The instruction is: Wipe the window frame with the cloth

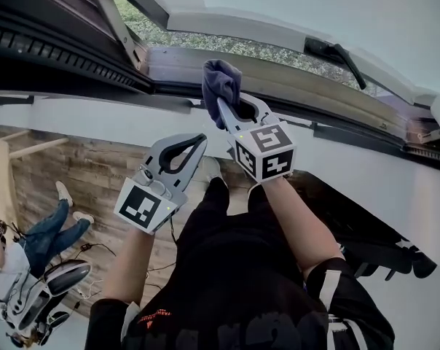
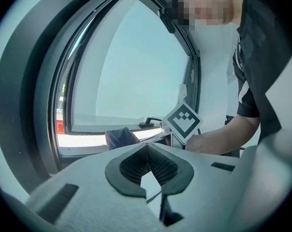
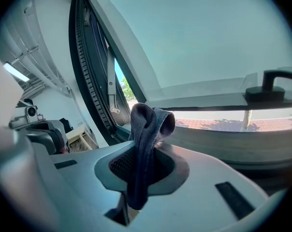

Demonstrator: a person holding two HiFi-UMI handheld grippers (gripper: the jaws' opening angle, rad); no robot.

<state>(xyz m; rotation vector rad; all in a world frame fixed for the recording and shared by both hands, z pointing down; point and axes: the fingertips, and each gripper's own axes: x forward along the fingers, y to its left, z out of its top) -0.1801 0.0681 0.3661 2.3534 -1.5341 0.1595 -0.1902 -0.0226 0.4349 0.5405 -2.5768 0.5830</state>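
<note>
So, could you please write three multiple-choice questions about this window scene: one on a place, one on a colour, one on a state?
1. Where is the dark blue knitted cloth?
A) on the floor
B) in the right hand-held gripper
C) over the person's arm

2. What colour is the lever-shaped window handle?
A) black
B) red
C) yellow

3. How is the left hand-held gripper?
A) shut on the cloth
B) wide open
C) shut and empty

Answers: 1 B, the cloth is clamped between its jaws. 2 A, the handle shows black in the right gripper view. 3 C, its jaws meet with nothing between them.
</note>
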